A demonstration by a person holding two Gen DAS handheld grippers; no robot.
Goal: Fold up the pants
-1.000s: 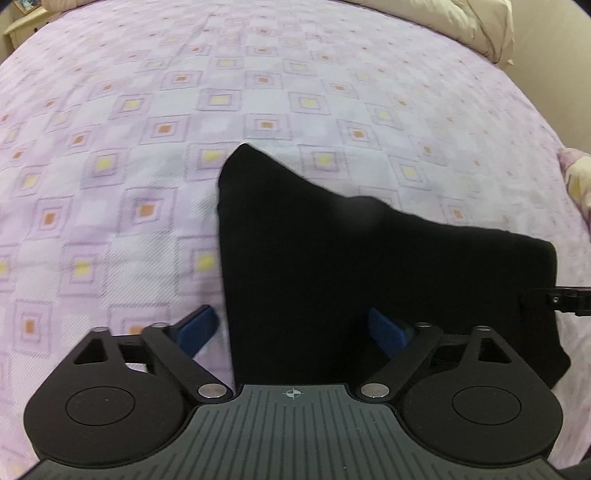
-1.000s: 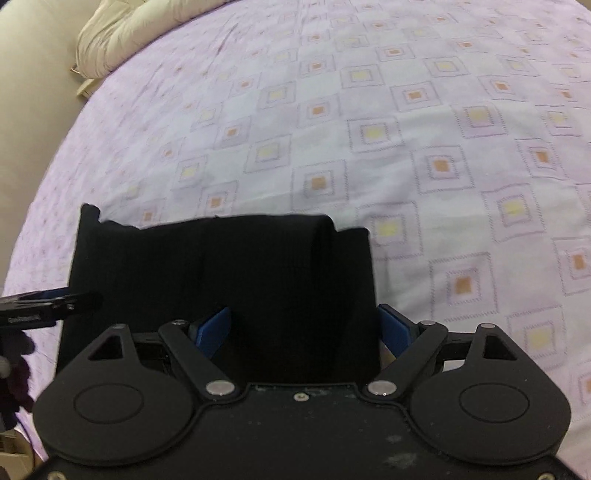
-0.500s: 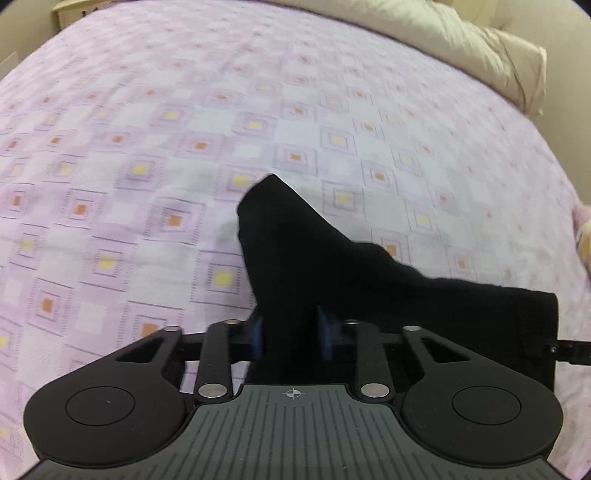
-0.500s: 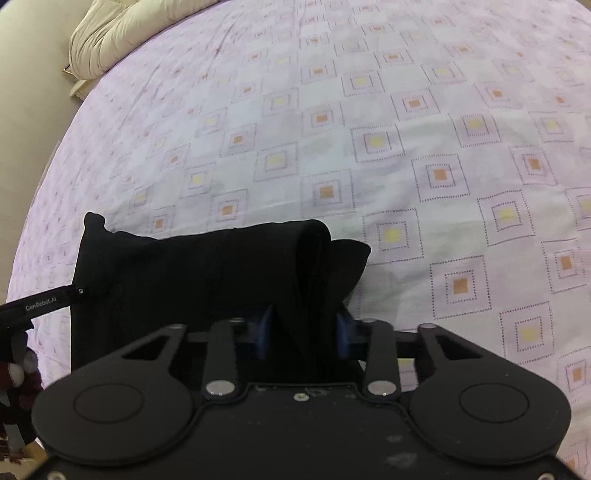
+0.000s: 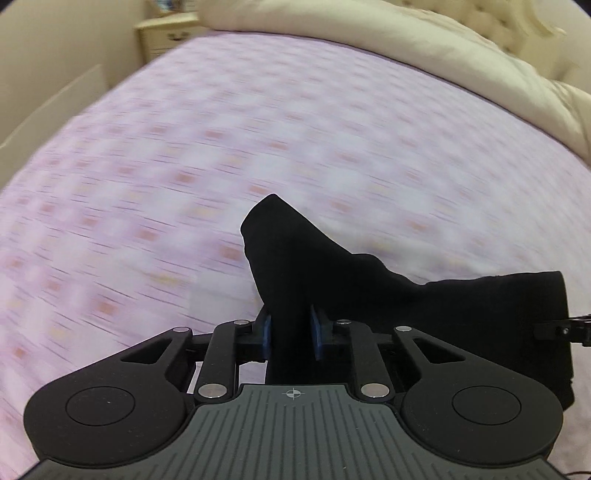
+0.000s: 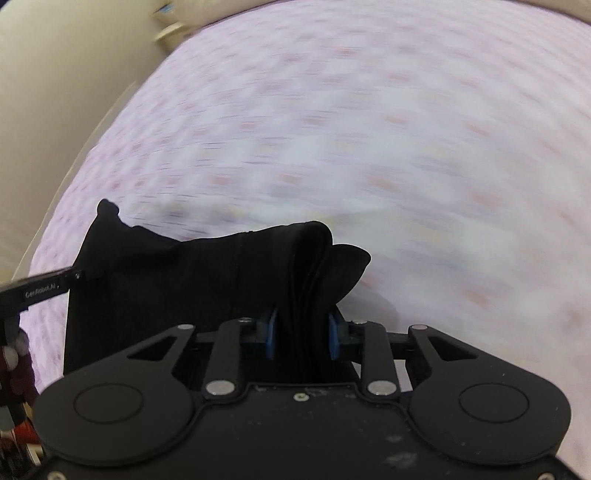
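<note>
Pants (image 5: pixel 369 295), black and bunched, hang between both tools above the lilac patterned bedsheet (image 5: pixel 147 184), which smears with blur. Left gripper (image 5: pixel 290 332) is clamped on a thick gather of the cloth, blue pads (image 5: pixel 265 332) pressing either side. Right gripper (image 6: pixel 301 338) pinches a stack of folded layers the same way, with a loose corner poking out toward two o'clock. Cream duvet (image 5: pixel 406 48) lies bundled at twelve o'clock past the sheet, and a pale nightstand (image 5: pixel 168 33) stands at eleven.

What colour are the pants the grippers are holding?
Plain black pants, with no pattern visible; clearest in the right wrist view.
</note>
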